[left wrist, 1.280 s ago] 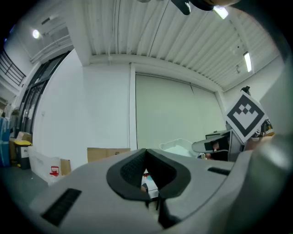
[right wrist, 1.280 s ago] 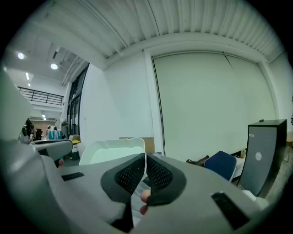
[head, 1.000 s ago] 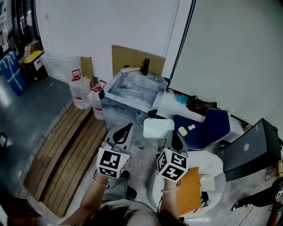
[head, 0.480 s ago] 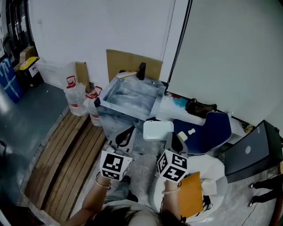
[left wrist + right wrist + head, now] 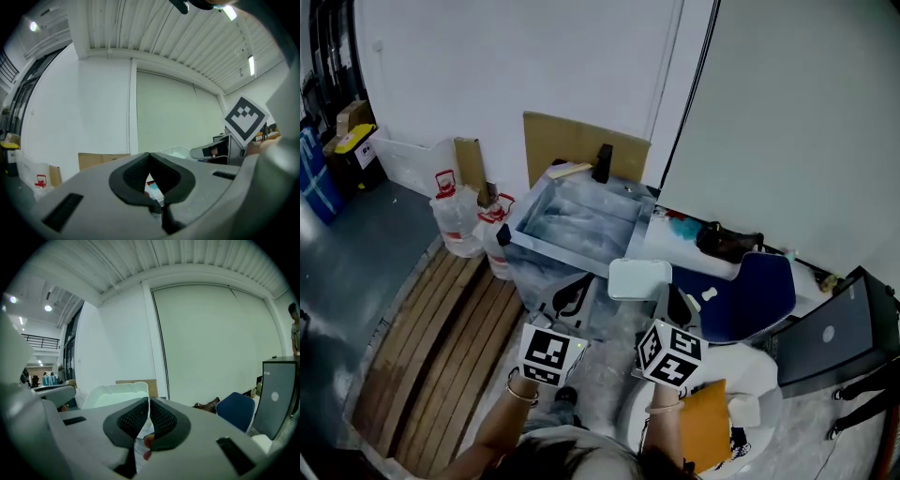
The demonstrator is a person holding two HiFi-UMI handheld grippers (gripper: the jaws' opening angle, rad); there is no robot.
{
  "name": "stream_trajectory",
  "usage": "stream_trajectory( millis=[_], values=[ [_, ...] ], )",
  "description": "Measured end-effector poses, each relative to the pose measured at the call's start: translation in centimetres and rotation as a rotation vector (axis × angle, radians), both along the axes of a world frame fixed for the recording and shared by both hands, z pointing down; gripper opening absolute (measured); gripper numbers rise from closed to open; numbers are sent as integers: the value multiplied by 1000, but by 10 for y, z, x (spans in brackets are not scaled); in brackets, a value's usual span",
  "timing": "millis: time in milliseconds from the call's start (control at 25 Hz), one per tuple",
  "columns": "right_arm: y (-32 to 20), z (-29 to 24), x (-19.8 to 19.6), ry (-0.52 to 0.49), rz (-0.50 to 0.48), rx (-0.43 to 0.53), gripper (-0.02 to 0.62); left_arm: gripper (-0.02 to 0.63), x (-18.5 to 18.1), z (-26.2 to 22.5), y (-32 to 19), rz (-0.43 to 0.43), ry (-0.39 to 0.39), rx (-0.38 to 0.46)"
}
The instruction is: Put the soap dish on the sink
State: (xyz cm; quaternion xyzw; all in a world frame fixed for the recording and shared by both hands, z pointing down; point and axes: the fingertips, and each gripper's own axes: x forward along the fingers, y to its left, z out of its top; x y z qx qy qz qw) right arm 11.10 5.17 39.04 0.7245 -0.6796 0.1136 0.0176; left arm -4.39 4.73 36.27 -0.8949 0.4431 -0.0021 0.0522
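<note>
The pale, rounded-rectangle plastic soap dish [image 5: 639,278] hangs in the air at the near right corner of the film-wrapped steel sink [image 5: 546,248], not yet set down on it. The right gripper [image 5: 664,292] carries it. In the right gripper view its jaws are clenched on the dish's thin side wall, with the tray spreading out to the left of them. The left gripper [image 5: 572,292] hangs just beside it with its jaws pressed together on nothing, so it is idle.

The dish looks light, stiff and thin-walled, with a smooth moulded surface that could slide or pivot in a narrow pinch. A grip at the middle of one wall, as here, probably suits it best (a corner hold would likely let it swing). It seems unlikely to break from a gentle placing.

The dish's hollow looks empty, with no soap in it. The sink's basin also appears empty, showing only its glossy wrapping, and a black tap [image 5: 603,161] stands at the back rim. Two clear plastic water jugs with red handles [image 5: 450,217] stand on the floor to the sink's left. Whether they hold water cannot be told.
</note>
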Motion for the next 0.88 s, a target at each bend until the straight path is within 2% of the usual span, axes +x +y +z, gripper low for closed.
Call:
stream_trajectory(
  millis=[440, 880],
  values=[
    [-57, 6, -13, -17, 54, -18, 31, 8, -13, 10, -65, 56, 9, -17],
    [-94, 12, -16, -13, 98, -43, 31, 8, -15, 15, -106, 112, 23, -33]
  ],
)
